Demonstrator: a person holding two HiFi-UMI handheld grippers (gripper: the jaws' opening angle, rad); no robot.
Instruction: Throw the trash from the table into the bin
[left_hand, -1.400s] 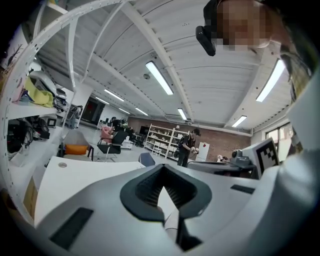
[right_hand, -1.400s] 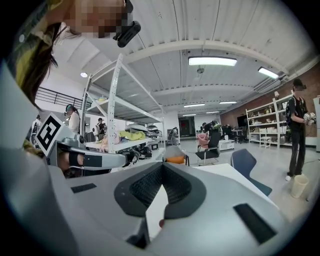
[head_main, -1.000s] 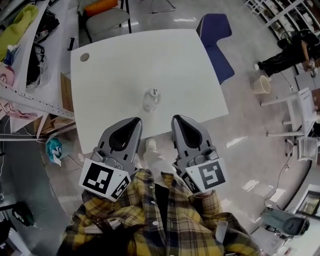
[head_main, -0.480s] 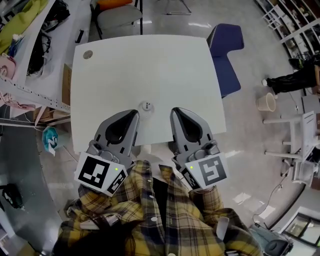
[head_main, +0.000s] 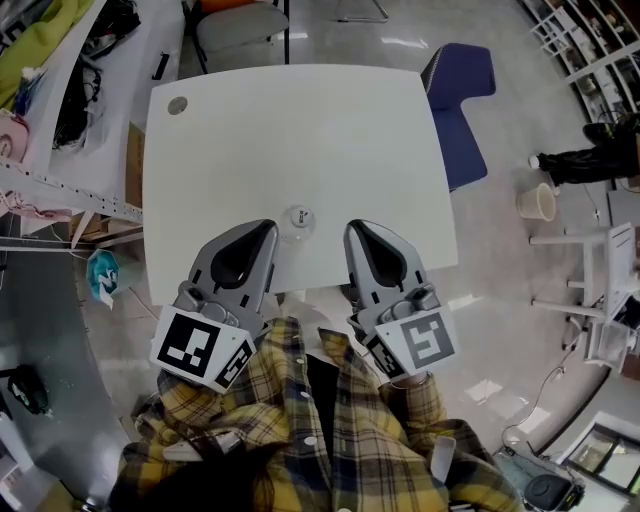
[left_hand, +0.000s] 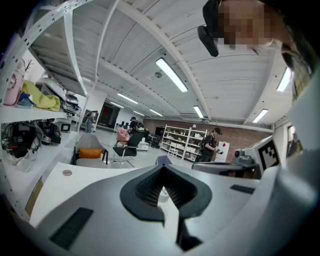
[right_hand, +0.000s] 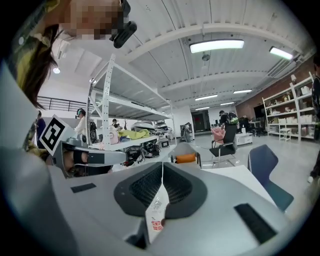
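Note:
A small clear plastic bottle with a pale cap lies on the white table near its front edge. My left gripper and right gripper hover side by side over that edge. The bottle lies between their tips, touching neither. Both grippers are shut and hold nothing. In the left gripper view the jaws meet at the tip, and the bottle shows faintly behind them. The right gripper also has its jaws together. A beige bin stands on the floor to the right of the table.
A blue chair stands at the table's right side, and a grey chair with an orange cushion at its far side. Cluttered shelving lines the left. A person in black sits near the bin.
Both grippers have moved forward over the table's front edge. The bottle, which lay ahead of them, is now level with their tips and between them.

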